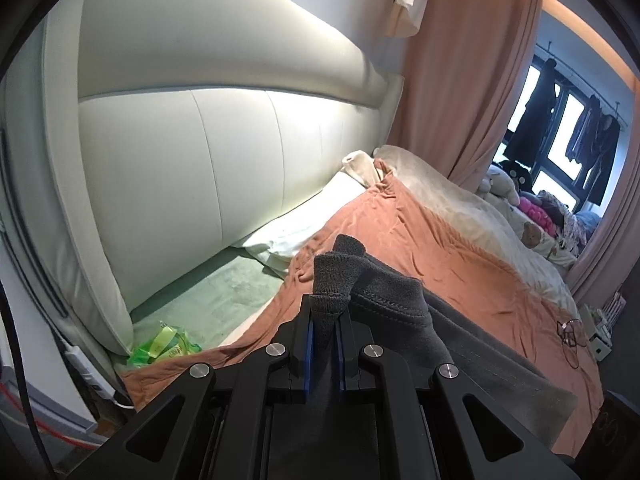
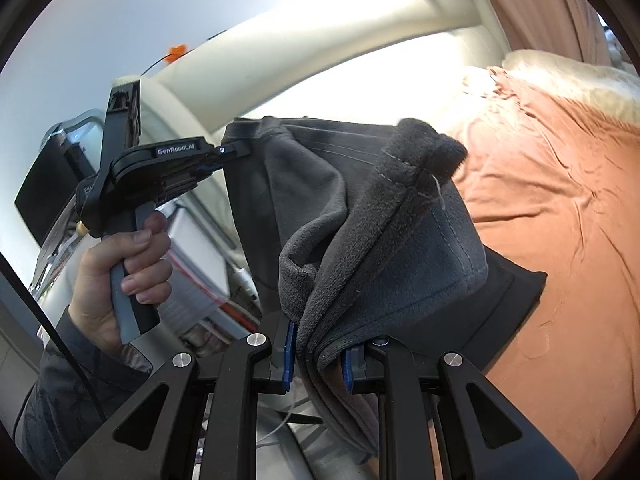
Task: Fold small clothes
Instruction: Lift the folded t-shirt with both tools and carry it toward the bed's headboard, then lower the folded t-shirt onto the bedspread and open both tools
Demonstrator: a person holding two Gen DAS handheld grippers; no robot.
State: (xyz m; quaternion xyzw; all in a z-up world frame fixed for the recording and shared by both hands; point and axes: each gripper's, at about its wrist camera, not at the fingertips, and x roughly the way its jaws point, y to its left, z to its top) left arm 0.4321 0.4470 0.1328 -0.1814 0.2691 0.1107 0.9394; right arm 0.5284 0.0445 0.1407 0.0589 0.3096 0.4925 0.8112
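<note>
Right wrist view: both tools, left tool (image 2: 236, 152) at left and right tool (image 2: 318, 354) at bottom, clench the grey garment (image 2: 360, 216), which should be kept taut and level while lowering onto the orange bedspread (image 2: 560, 200).

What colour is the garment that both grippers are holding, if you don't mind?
The garment is dark grey, with a fleecy inner side; the right wrist view shows it best.

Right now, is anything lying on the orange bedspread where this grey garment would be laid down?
Nothing visible. The orange bedspread beyond the grey garment looks bare; the green packet lies off it, by the headboard.
</note>
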